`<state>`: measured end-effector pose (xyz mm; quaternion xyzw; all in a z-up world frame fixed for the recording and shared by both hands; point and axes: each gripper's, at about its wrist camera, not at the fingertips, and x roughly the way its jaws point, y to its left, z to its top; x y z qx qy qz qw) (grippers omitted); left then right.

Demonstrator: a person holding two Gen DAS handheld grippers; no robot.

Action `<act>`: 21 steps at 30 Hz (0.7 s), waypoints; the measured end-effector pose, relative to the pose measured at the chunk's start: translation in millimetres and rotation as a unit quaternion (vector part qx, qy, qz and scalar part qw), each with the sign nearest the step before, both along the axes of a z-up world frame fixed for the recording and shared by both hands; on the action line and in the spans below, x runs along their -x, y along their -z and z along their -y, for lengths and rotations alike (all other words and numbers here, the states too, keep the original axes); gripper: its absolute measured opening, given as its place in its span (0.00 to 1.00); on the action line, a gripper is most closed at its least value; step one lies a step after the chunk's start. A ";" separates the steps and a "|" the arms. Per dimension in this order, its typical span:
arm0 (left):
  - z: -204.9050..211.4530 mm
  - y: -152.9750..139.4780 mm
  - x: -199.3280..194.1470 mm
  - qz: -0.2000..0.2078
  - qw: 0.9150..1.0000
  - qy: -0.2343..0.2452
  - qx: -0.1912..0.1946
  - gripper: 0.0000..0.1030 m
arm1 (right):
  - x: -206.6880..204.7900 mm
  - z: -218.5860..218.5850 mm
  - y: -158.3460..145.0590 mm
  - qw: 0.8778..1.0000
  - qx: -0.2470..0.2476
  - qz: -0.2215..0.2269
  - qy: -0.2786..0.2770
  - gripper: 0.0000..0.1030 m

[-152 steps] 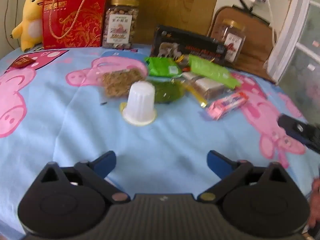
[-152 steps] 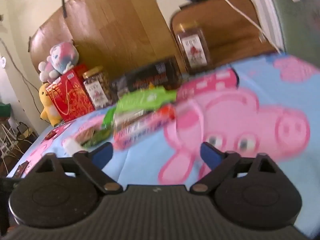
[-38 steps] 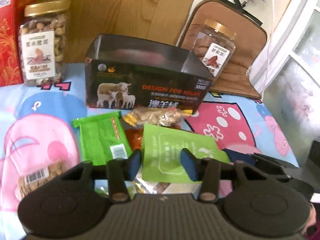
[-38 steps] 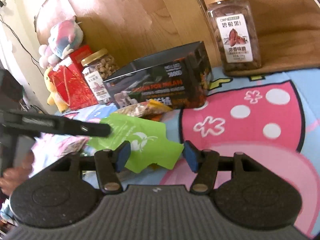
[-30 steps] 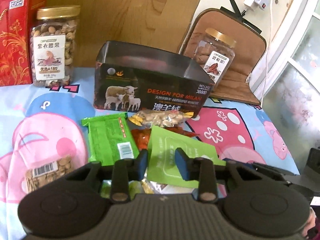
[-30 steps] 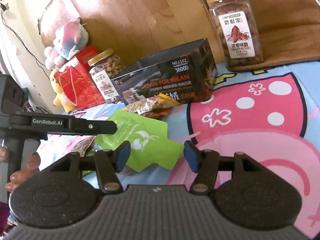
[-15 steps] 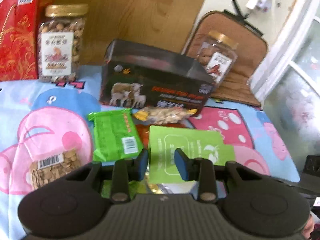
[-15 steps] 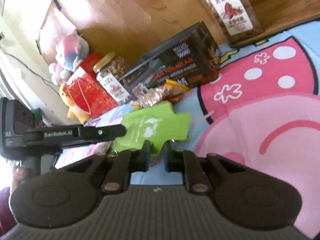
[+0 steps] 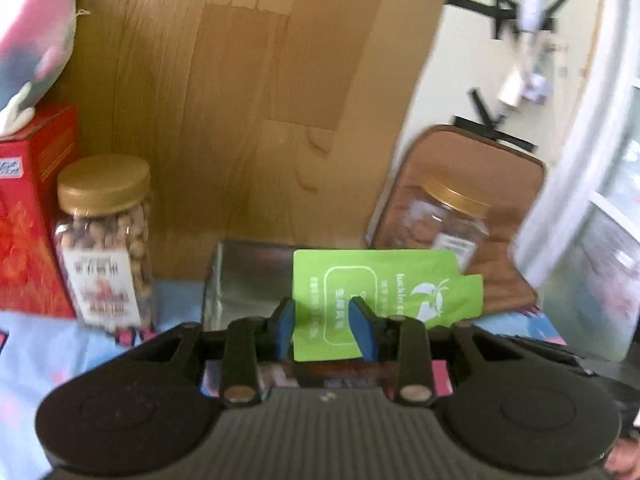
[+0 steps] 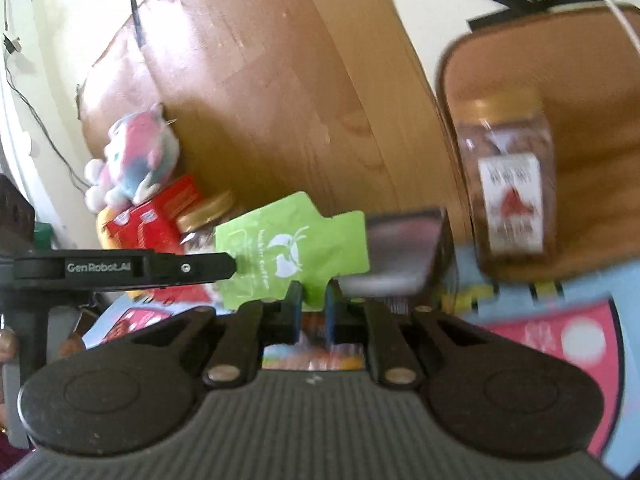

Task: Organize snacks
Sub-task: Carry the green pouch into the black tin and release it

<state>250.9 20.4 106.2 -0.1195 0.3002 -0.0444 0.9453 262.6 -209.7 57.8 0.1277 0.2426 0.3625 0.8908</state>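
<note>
A bright green pouch (image 9: 380,288) (image 10: 288,248) hangs in the air in front of the dark box (image 9: 240,276) (image 10: 404,256). My right gripper (image 10: 313,308) is shut on its lower corner. My left gripper (image 9: 324,328) is nearly closed around the pouch's lower left part, with the pouch's edge against the left pad and the right pad on its face. In the right wrist view the left gripper (image 10: 224,267) meets the pouch's left edge from the side. Other snack packs below are blurred and mostly hidden behind the grippers.
Two gold-lidded nut jars stand at the back, one left (image 9: 106,248) and one right (image 9: 448,224) (image 10: 508,188) on a brown cushion (image 9: 500,184). A red gift box (image 9: 28,240) and a plush toy (image 10: 132,164) are far left. The blue cartoon-pig sheet (image 10: 560,320) lies below.
The right gripper closed on the green pouch's corner. Both grippers then rose together and lifted the pouch off the sheet, up in front of the dark box.
</note>
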 end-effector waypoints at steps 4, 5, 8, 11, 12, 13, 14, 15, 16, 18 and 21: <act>-10.9 11.3 -26.0 -0.031 0.999 -0.019 -0.020 0.39 | -27.6 -22.6 6.9 0.998 0.057 -0.002 0.006 0.28; -17.4 11.9 -24.9 -0.027 0.999 -0.025 -0.021 0.39 | -28.4 -21.5 9.3 0.998 0.068 0.002 0.017 0.31; -36.6 15.0 -28.2 -0.024 0.997 -0.059 -0.035 0.43 | -25.1 1.3 9.9 0.999 0.036 0.014 0.036 0.33; -47.4 26.7 -46.2 -0.061 0.992 -0.100 -0.044 0.43 | -40.4 8.4 11.2 0.996 0.046 0.002 0.072 0.34; -47.6 31.5 -51.5 -0.073 0.991 -0.098 -0.046 0.43 | -48.6 7.2 11.9 0.996 0.052 -0.012 0.078 0.35; -45.0 36.9 -55.4 -0.085 0.991 -0.094 -0.053 0.43 | -57.4 5.9 14.5 0.995 0.056 -0.029 0.078 0.35; -40.2 42.1 -58.2 -0.096 0.989 -0.088 -0.067 0.43 | -66.6 4.6 18.1 0.994 0.062 -0.047 0.077 0.35; -34.6 47.4 -60.6 -0.107 0.987 -0.083 -0.081 0.39 | -71.3 2.5 21.4 0.993 0.071 -0.057 0.079 0.35; -31.0 52.4 -61.8 -0.115 0.986 -0.081 -0.087 0.31 | -75.9 1.1 24.1 0.991 0.080 -0.065 0.080 0.34; -31.7 54.8 -60.8 -0.121 0.987 -0.080 -0.063 0.17 | -83.3 -3.0 29.7 0.990 0.089 -0.085 0.074 0.34; -32.4 51.8 -48.5 -0.138 0.986 -0.083 -0.032 0.12 | -91.8 2.8 41.6 0.986 0.064 -0.136 0.067 0.31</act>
